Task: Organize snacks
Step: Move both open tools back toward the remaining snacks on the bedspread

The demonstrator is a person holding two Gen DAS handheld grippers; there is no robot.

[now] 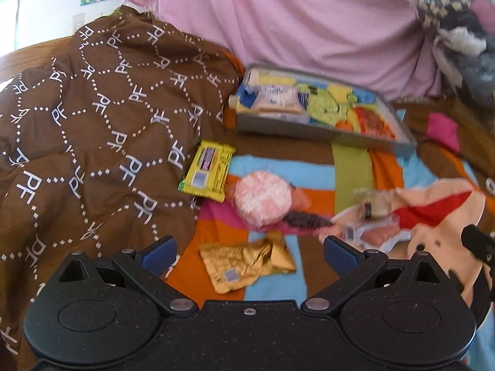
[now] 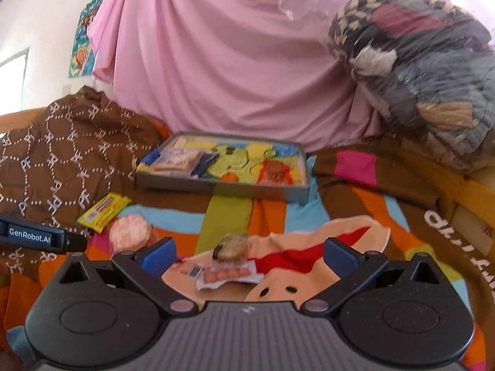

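Observation:
A grey tray [image 1: 321,131] [image 2: 216,187] holding several snack packets lies at the back of the colourful bedspread. Loose snacks lie in front of it: a yellow packet [image 1: 206,170] [image 2: 103,211], a round pink-white wrapped cake [image 1: 262,198] [image 2: 130,232], a gold foil packet [image 1: 247,261], a small beige wrapped snack [image 1: 374,205] [image 2: 232,246] and a white packet of pink pieces [image 1: 372,235] [image 2: 225,275]. My left gripper [image 1: 249,255] is open just above the gold packet. My right gripper [image 2: 249,256] is open over the white packet and the beige snack.
A brown patterned quilt [image 1: 92,142] [image 2: 62,154] is heaped on the left. A pink sheet [image 1: 294,21] [image 2: 232,61] hangs behind the tray. A bundle of folded cloth [image 2: 417,71] sits at the back right. The left gripper's body [image 2: 37,235] shows at the right view's left edge.

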